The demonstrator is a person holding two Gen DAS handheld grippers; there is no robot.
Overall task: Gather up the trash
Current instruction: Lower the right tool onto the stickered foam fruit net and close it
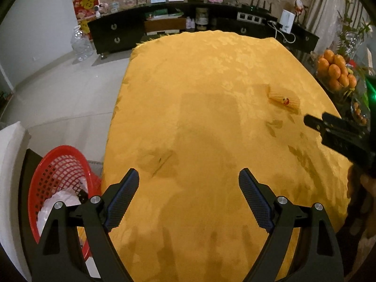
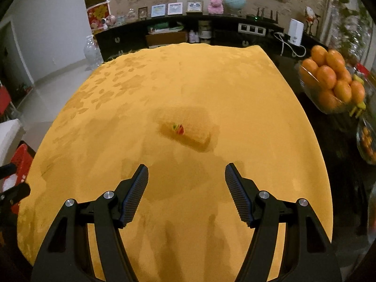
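One table under a yellow cloth is seen, with one red basket off its edge at 8 o'clock, white waste inside. One bowl of oranges is set at 2 o'clock. One yellow wrapper with a red-green mark lies at 12 o'clock, ahead of the right gripper, apart from its fingers. Left gripper and right are both spread wide, nothing held. No writing can be read
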